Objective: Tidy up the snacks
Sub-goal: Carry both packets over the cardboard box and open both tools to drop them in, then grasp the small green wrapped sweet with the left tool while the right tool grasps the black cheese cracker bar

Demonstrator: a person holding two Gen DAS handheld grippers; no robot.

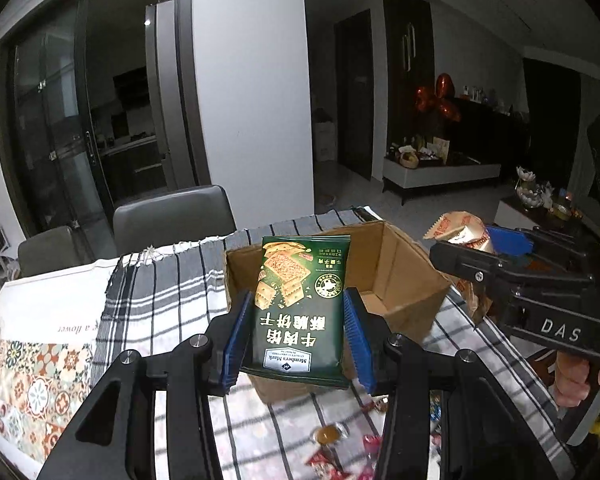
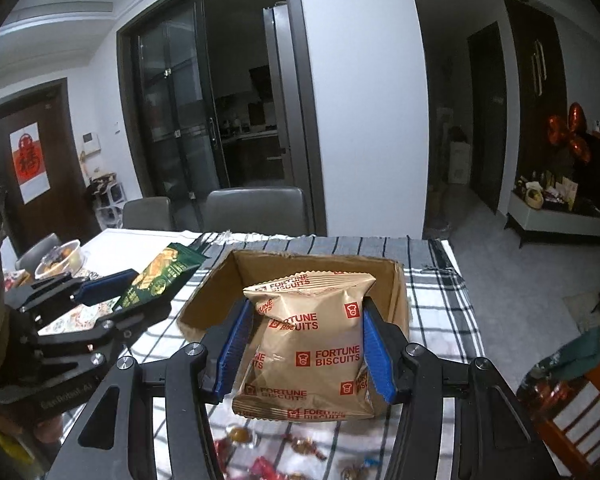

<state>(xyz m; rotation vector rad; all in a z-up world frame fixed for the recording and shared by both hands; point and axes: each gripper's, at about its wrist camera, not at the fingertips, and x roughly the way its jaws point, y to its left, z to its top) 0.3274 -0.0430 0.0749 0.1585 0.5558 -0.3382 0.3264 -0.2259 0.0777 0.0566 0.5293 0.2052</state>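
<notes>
My left gripper (image 1: 298, 338) is shut on a green cracker bag (image 1: 300, 304) and holds it upright above the near wall of an open cardboard box (image 1: 400, 264). My right gripper (image 2: 304, 354) is shut on a tan Fortune Biscuits bag (image 2: 312, 344), held above the near side of the same box (image 2: 396, 300). In the left wrist view the right gripper (image 1: 488, 244) is at the right with the tan bag (image 1: 458, 230). In the right wrist view the left gripper (image 2: 112, 292) is at the left with the green bag (image 2: 160, 276).
The box stands on a checked cloth (image 1: 172, 292) on a table. Several small wrapped candies (image 2: 272, 452) lie on the cloth below the grippers. A bowl of food (image 2: 60, 260) sits at the far left. Grey chairs (image 2: 256, 208) stand behind the table.
</notes>
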